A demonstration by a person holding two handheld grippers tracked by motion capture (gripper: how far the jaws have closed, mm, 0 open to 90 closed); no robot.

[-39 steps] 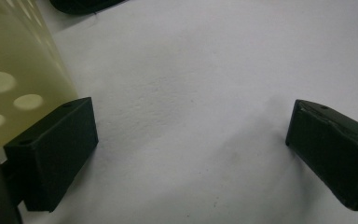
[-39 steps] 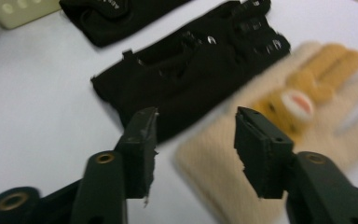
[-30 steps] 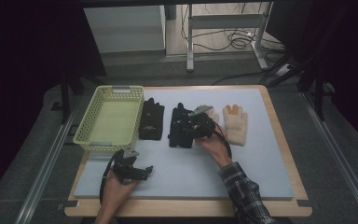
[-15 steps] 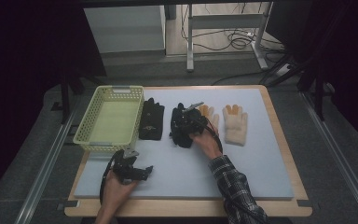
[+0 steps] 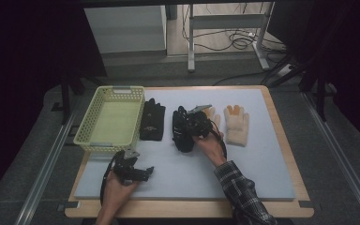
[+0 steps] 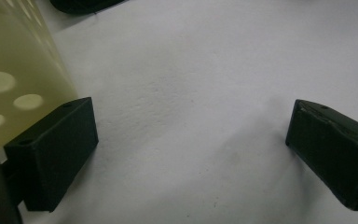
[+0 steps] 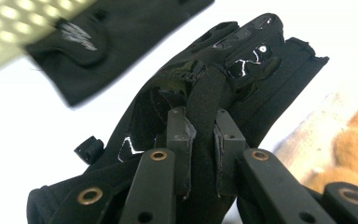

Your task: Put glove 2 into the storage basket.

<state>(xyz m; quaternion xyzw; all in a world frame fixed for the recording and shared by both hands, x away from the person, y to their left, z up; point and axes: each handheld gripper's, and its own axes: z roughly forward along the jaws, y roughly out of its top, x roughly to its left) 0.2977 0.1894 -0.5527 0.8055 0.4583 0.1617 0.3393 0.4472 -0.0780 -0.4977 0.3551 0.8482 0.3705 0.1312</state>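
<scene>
Two black gloves lie mid-mat, and the right gripper sits over the nearer one. Its jaws have just been closing and now pinch a raised fold of that black glove, the strap squeezed between both pads. This glove rests between the other black glove, just beside the yellow basket, and a cream glove. Well apart, near the front edge, the left gripper rests on the white mat, jaws wide with nothing between.

No text, brand or number can be read; the flat black glove bears only a blurred pale mark.
</scene>
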